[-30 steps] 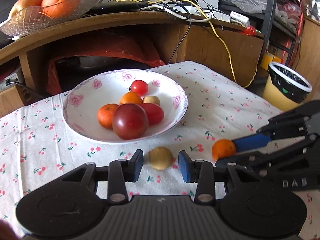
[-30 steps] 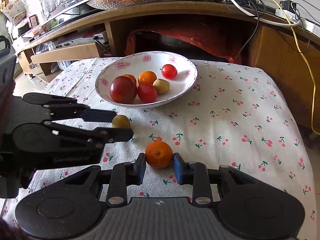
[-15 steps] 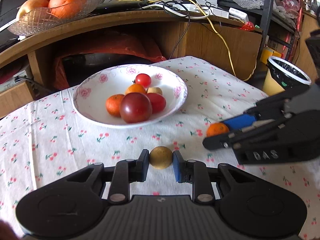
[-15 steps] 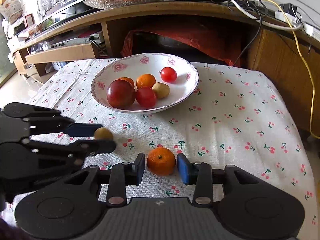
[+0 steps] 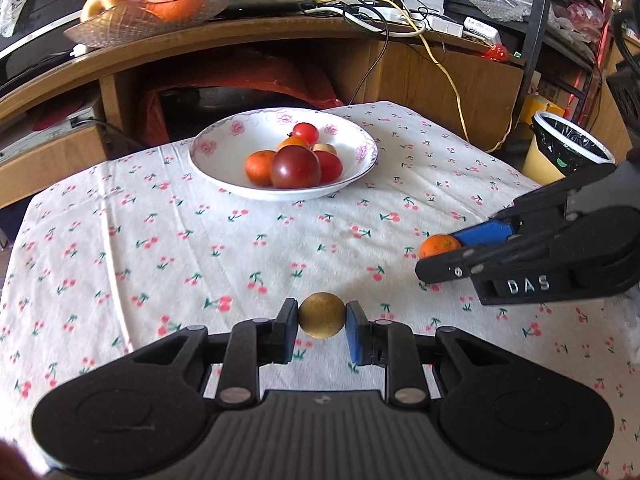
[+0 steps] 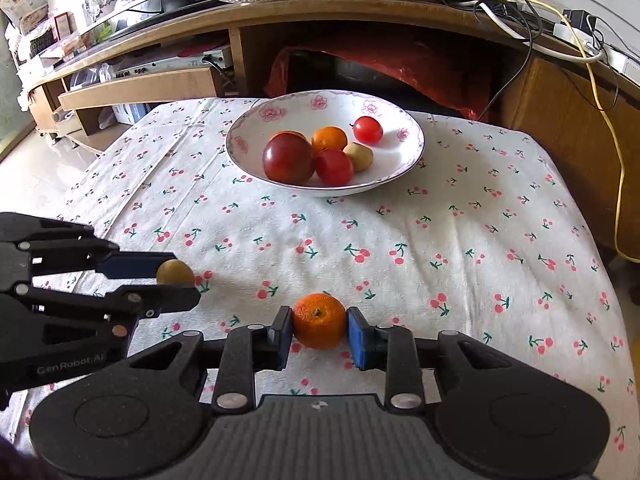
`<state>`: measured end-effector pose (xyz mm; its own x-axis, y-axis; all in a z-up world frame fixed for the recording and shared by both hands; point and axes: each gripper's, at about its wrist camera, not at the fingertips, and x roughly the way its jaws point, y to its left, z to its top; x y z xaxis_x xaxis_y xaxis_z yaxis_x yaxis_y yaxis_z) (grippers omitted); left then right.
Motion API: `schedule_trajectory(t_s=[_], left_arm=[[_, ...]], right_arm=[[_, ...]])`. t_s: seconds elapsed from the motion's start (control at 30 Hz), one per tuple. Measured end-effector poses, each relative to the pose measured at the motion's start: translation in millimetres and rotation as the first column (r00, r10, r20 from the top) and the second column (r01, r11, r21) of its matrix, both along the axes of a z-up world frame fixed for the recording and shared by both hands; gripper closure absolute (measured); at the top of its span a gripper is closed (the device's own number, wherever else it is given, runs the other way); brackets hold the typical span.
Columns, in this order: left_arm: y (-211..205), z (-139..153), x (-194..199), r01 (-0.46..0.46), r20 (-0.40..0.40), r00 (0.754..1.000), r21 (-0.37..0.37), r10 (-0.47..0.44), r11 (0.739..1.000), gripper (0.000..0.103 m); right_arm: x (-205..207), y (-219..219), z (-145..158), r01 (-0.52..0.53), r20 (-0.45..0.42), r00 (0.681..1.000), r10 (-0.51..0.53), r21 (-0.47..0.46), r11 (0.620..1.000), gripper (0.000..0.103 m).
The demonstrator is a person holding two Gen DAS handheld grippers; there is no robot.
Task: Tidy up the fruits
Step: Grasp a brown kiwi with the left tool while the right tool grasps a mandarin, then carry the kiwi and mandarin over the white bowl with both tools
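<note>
1. My left gripper (image 5: pixel 322 330), at the bottom centre of its own wrist view, is clamped on a small yellow-brown fruit (image 5: pixel 322 315); both pads press its sides and nothing else is between them.
2. My right gripper (image 6: pixel 318 330), bottom centre of the right wrist view, pinches a small orange (image 6: pixel 319 321) the same way. In the last half second its jaws have closed in on it, and the pads now sit tight against the peel.
3. Each tool shows in the other's camera: the right one at the right edge of the left view with the orange at its tips, the left one at the lower left of the right view with the yellow-brown fruit at its tips.
4. Both fruits hang near the cherry-print tablecloth (image 5: pixel 120 240); I cannot tell for sure whether either is clear of it.
5. The white flowered bowl (image 6: pixel 408 130) sits in the upper middle of both views, well apart from both grippers, already holding tomatoes, small oranges and another pale fruit.
6. I judge the step in hand is the carry: both picks look done, and the drop-off is not.
7. Next, I should lift each fruit over the near rim, one hand at a time so the tools do not collide, and let go low over a free patch so nothing rolls out.
</note>
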<state>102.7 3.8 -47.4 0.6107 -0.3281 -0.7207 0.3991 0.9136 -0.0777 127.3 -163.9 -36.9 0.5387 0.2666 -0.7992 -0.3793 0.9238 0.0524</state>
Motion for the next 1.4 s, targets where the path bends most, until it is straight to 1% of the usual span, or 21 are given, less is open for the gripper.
schedule_trajectory(t_s=[0.1, 0.23, 0.47, 0.57, 0.77, 0.97, 1.17, 1.4], left_arm=[[4.5, 2.3, -3.4, -0.002, 0.005, 1.0, -0.005, 0.002, 1.0, 0.069], [13.3, 5.9, -5.6, -0.012, 0.013, 1.0, -0.02, 0.013, 1.0, 0.069], [20.2, 9.0, 0.7, -0.033, 0.018, 0.999, -0.025, 0.033, 0.999, 0.069], [17.5, 14.5, 4.6, -0.032, 0.036, 0.999, -0.034, 0.033, 0.999, 0.069], [11.2, 21.2, 12.4, -0.026, 0.054, 0.998, -0.048, 0.029, 0.999, 0.069], [2.6, 28.8, 26.5, -0.025, 0.075, 0.997, -0.056, 0.029, 0.998, 0.069], [-5.0, 37.6, 42.7, -0.021, 0.11, 0.994, -0.058, 0.028, 0.998, 0.069], [-6.0, 33.8, 65.0, -0.038, 0.114, 0.993, -0.048, 0.043, 0.998, 0.069]], right_arm=[[-0.3, 9.1, 7.9, 0.005, 0.004, 1.0, -0.005, -0.004, 1.0, 0.079], [-3.3, 22.6, 17.4, -0.007, 0.021, 1.0, 0.006, 0.017, 1.0, 0.079], [-9.7, 38.4, 14.7, -0.028, -0.001, 1.0, 0.028, 0.017, 0.999, 0.079], [-11.0, 35.5, 16.9, -0.016, -0.002, 1.0, 0.016, 0.023, 1.0, 0.079], [-9.6, 18.3, 27.2, 0.025, 0.019, 0.999, -0.027, 0.076, 0.997, 0.079], [-1.5, 8.9, 31.6, 0.046, 0.032, 0.998, -0.05, 0.105, 0.993, 0.079], [12.3, 8.6, 39.7, 0.053, 0.062, 0.996, -0.062, 0.136, 0.989, 0.079], [32.4, 5.9, 37.7, 0.071, 0.077, 0.994, -0.083, 0.152, 0.986, 0.079]])
